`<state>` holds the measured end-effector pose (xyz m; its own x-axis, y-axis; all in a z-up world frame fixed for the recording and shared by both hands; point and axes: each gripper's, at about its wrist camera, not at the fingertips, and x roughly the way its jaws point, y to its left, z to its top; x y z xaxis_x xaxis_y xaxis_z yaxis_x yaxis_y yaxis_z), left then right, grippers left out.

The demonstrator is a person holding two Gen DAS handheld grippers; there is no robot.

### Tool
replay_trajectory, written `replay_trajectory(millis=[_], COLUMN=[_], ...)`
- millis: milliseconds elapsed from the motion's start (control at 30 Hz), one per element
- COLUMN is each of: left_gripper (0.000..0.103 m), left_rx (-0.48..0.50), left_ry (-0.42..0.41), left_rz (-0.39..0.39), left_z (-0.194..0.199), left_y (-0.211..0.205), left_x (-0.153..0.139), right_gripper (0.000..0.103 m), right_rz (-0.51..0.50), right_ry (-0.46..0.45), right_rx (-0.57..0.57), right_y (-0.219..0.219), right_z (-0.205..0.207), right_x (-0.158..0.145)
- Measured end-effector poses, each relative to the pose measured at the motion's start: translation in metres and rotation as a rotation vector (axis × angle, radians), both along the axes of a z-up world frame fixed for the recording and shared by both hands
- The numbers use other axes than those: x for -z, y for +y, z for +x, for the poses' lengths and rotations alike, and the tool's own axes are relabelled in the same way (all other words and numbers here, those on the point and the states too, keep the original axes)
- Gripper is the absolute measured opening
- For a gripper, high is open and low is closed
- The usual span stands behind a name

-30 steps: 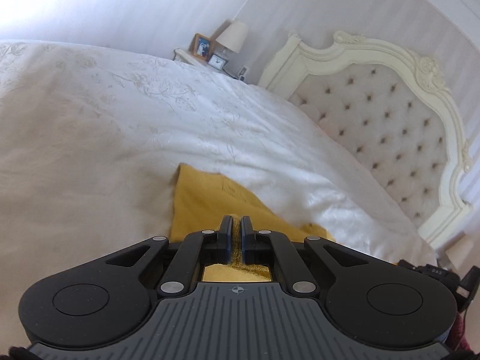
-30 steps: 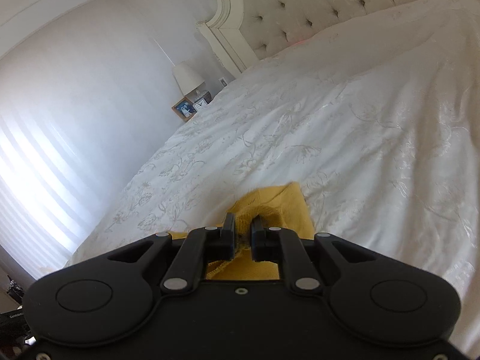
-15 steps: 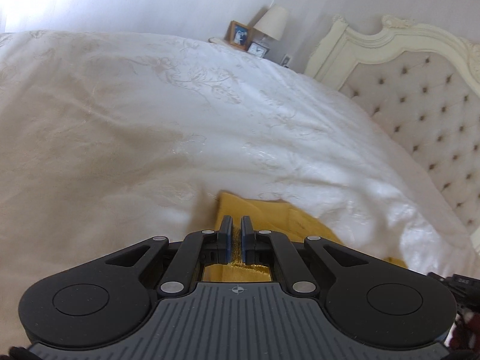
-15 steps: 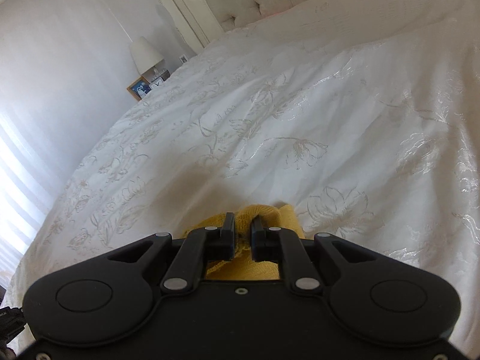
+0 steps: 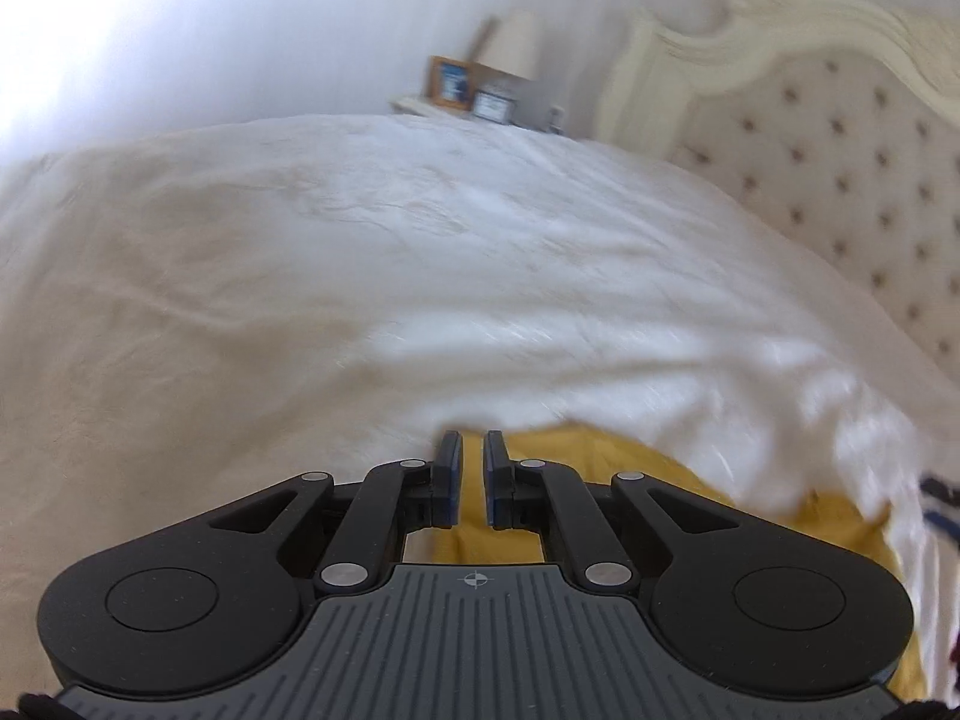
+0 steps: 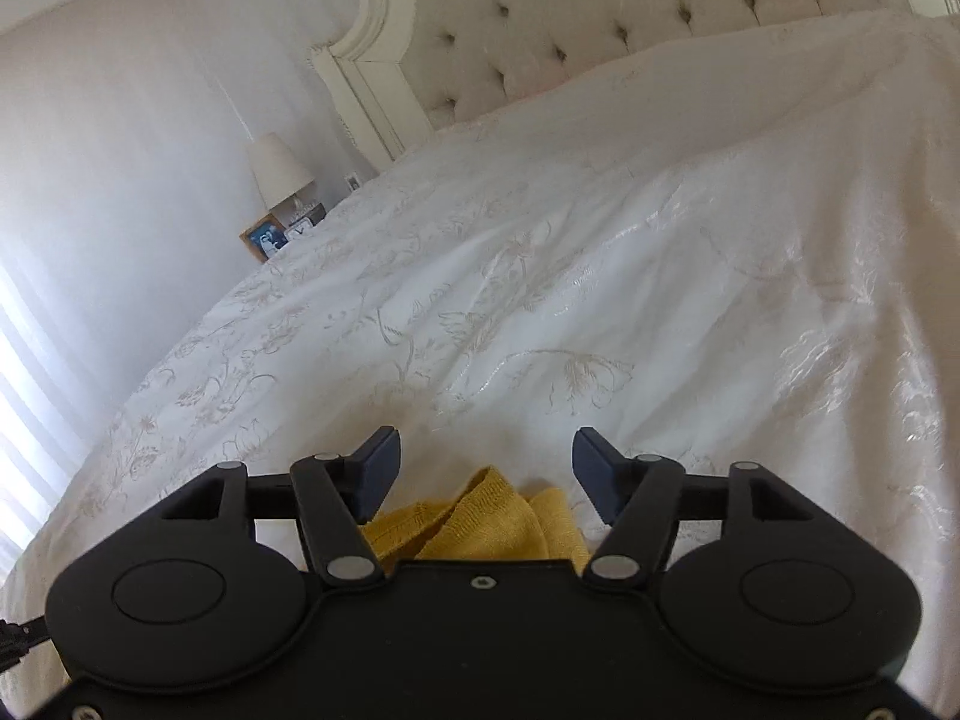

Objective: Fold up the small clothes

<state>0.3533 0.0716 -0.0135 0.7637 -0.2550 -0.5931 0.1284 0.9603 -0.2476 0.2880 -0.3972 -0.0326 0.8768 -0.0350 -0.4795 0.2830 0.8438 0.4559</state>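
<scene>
The yellow knitted garment (image 6: 480, 519) lies on the white bedspread (image 6: 600, 276), close under both tools; in the right wrist view its bunched, ribbed edge humps up low between the two fingers of the right gripper (image 6: 485, 468), whose jaws are swinging apart, spread wide, neither pad touching the knit; the cloth sits loose on the cover below them, its folds rumpled and its nearer part hidden behind the black body of the tool; in the left wrist view the same garment (image 5: 630, 480) spreads out flatter to the right of the left gripper (image 5: 472, 468), running off toward the lower right edge of the picture; the left jaws stand nearly together with only a narrow slit between the pads, and yellow shows through that slit, but the view is blurred and I cannot tell whether the pads pinch the cloth or merely hang over it; around the garment the bedspread carries a pale embroidered flower pattern and a few soft creases; beyond it, at the head of the bed, rises a cream tufted headboard (image 6: 600, 12) in a carved frame; beside that, on a bedside table against the pale wall, stand a lamp (image 6: 279, 168) with a white shade and a small framed photograph (image 6: 264, 238).
</scene>
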Motion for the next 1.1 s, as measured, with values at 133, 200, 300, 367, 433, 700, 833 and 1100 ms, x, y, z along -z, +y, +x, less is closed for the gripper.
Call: replay_trajectory(millis=[133, 200, 300, 367, 433, 700, 833, 1100], left_gripper=[0.022, 0.024, 0.024, 0.024, 0.024, 0.028, 0.029, 0.045], left_rx=[0.110, 0.157, 0.203, 0.223, 0.229, 0.149, 0.075, 0.121], left_ry=[-0.005, -0.001, 0.032, 0.055, 0.055, 0.103, 0.093, 0.123], left_rz=[0.087, 0.127, 0.172, 0.201, 0.227, 0.231, 0.206, 0.105], left_z=[-0.033, -0.045, -0.050, -0.047, -0.039, 0.044, 0.064, 0.026], left_y=[-0.027, -0.039, -0.052, -0.057, -0.061, -0.071, -0.067, -0.043], left_x=[0.008, 0.017, 0.032, 0.042, 0.048, 0.046, 0.029, 0.012], right_gripper=[0.066, 0.066, 0.066, 0.066, 0.065, 0.065, 0.065, 0.066], right_rz=[-0.160, -0.233, -0.354, -0.383, -0.404, -0.363, -0.320, -0.136], right_ry=[0.039, 0.075, 0.123, 0.147, 0.177, 0.256, 0.253, 0.155], right_rx=[-0.133, -0.203, -0.294, -0.339, -0.371, -0.308, -0.217, -0.163], right_y=[0.029, 0.050, 0.082, 0.096, 0.108, 0.105, 0.090, 0.048], right_z=[-0.017, -0.020, -0.025, -0.023, -0.016, 0.045, 0.065, 0.016], right_x=[-0.011, -0.011, -0.004, 0.002, 0.010, 0.021, 0.012, -0.004])
